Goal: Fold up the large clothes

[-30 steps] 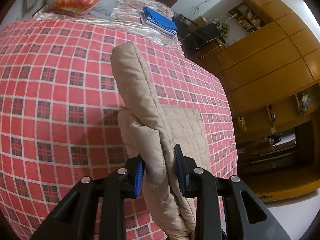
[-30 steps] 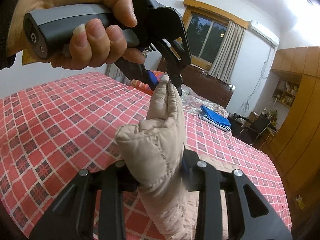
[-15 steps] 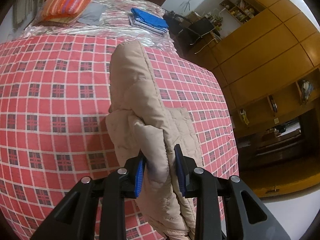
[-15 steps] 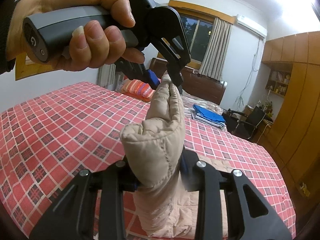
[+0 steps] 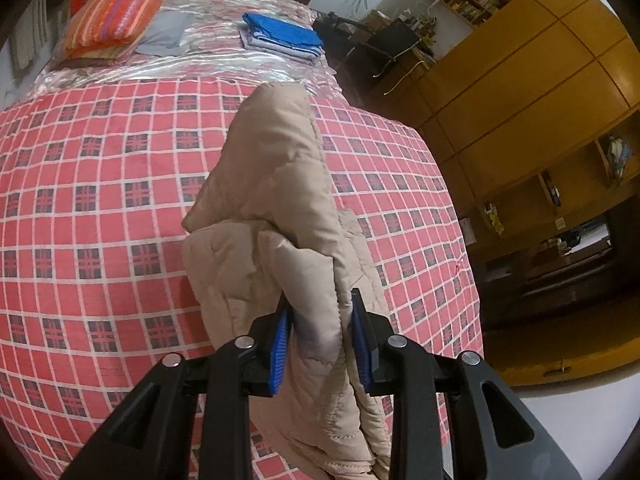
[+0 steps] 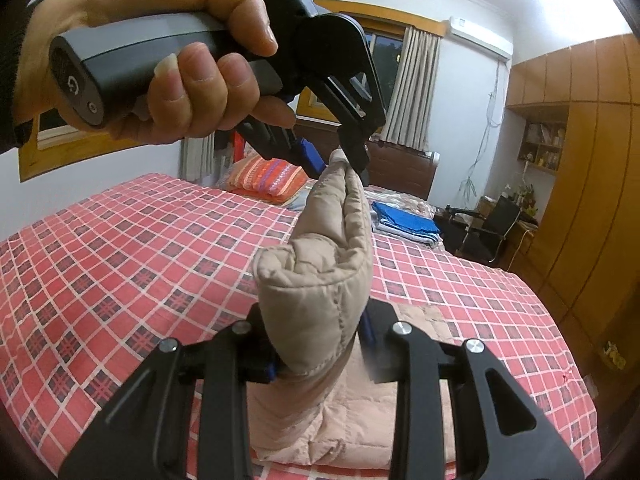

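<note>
A beige quilted jacket (image 5: 280, 208) is lifted above a bed with a red checked cover (image 5: 92, 208). My left gripper (image 5: 320, 340) is shut on a thick fold of it, blue pads pressing both sides. In the right wrist view my right gripper (image 6: 320, 348) is shut on another bunched fold of the same jacket (image 6: 320, 280). The lower part of the jacket rests on the bed beneath it. A person's hand (image 6: 172, 64) holds the left gripper (image 6: 340, 160) above, pinching the jacket's top edge. The two grippers are close together.
A striped orange pillow (image 5: 116, 16) and a folded blue cloth (image 5: 284, 34) lie at the head of the bed. Wooden wardrobes (image 5: 532, 92) stand along the right side. A dark chair (image 6: 492, 224) and shelves are in the far corner.
The left gripper has tilted up and moved with the jacket, so the fold stands closer and larger. Both grips stay shut on the jacket.
</note>
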Demonstrator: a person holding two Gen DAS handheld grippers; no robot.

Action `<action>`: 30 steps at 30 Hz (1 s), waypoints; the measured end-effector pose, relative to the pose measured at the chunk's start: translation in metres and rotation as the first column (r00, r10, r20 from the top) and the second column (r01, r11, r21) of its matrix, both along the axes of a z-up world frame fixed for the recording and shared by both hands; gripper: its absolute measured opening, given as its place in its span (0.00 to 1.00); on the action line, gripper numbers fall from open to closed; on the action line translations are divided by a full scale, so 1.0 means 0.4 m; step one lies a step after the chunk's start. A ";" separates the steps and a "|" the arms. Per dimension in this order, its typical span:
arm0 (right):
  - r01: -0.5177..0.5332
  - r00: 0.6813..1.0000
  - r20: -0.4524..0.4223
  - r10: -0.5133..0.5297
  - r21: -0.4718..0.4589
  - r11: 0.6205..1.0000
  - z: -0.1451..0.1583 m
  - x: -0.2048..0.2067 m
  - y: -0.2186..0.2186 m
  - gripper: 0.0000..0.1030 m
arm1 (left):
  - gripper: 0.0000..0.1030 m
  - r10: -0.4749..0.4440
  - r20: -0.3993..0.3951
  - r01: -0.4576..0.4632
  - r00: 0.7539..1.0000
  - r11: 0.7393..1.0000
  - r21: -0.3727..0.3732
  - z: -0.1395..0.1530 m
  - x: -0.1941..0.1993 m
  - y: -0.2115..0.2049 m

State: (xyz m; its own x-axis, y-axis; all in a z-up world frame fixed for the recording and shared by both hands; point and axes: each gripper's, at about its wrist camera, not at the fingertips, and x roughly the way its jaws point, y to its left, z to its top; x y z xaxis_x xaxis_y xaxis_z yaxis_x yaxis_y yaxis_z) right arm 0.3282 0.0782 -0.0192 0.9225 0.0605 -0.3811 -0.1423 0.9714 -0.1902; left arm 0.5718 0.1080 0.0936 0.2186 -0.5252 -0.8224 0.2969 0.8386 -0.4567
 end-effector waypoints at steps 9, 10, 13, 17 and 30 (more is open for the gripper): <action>0.027 0.999 -0.020 -0.026 0.056 0.998 -0.019 -0.002 -0.075 0.29 | 0.27 -0.021 -0.003 0.022 1.000 0.999 0.045 -0.015 -0.003 -0.105; 0.030 0.999 -0.022 -0.029 0.061 0.998 -0.021 -0.004 -0.085 0.29 | 0.27 -0.023 -0.003 0.023 1.000 0.998 0.050 -0.017 -0.003 -0.115; 0.037 0.999 -0.032 -0.034 0.086 0.996 -0.029 -0.006 -0.115 0.29 | 0.27 -0.031 -0.003 0.031 1.000 0.997 0.070 -0.026 -0.005 -0.158; 0.049 0.998 -0.046 -0.044 0.117 0.992 -0.043 -0.009 -0.152 0.29 | 0.27 -0.046 -0.002 0.046 0.999 0.994 0.097 -0.046 -0.006 -0.208; 0.096 0.988 -0.141 -0.064 0.240 0.966 -0.125 0.007 -0.295 0.28 | 0.27 -0.094 -0.030 0.098 0.995 0.978 0.186 -0.171 0.004 -0.381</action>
